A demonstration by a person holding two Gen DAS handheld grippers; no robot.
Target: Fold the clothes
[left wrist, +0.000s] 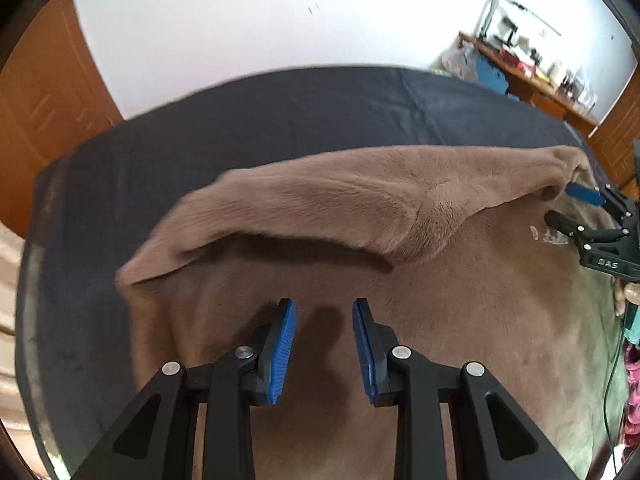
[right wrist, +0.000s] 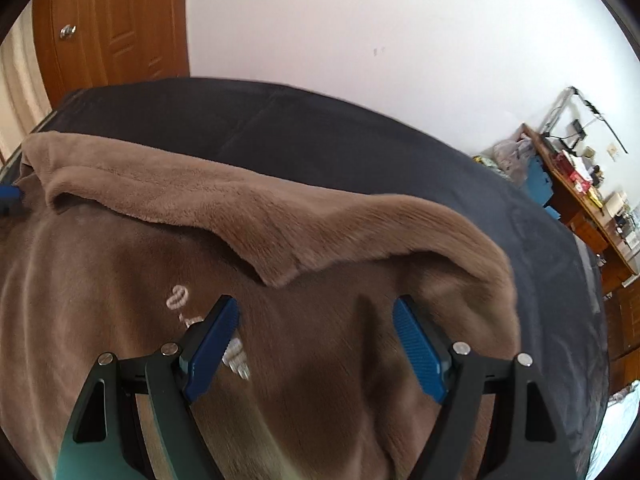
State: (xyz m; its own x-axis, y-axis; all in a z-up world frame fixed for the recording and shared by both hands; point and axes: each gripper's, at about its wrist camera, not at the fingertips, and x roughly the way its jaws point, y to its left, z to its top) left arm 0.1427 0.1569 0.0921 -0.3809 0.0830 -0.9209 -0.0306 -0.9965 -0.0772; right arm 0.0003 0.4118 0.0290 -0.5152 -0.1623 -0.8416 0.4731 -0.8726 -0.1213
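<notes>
The brown garment (right wrist: pixel 120 280) runs off the lower edge in both views, its outline incomplete. Beside its folded-over flap (left wrist: pixel 320 204), the white lettering (right wrist: pixel 178 297) is partly covered by the right gripper's (right wrist: pixel 316 312) fingers (right wrist: pixel 212 340) and unreadable. Beyond the garment, clutter on the table (left wrist: pixel 532 76) is too small to identify.

The left gripper (left wrist: pixel 324 350) has black angular arms with triangular cut-outs, round silver screws at the pivots, and ribbed blue pads (left wrist: pixel 283 354). The right gripper (right wrist: pixel 316 346) is built alike, with a teal-tinted body beneath; seen from the left wrist, white letters mark its black housing.
</notes>
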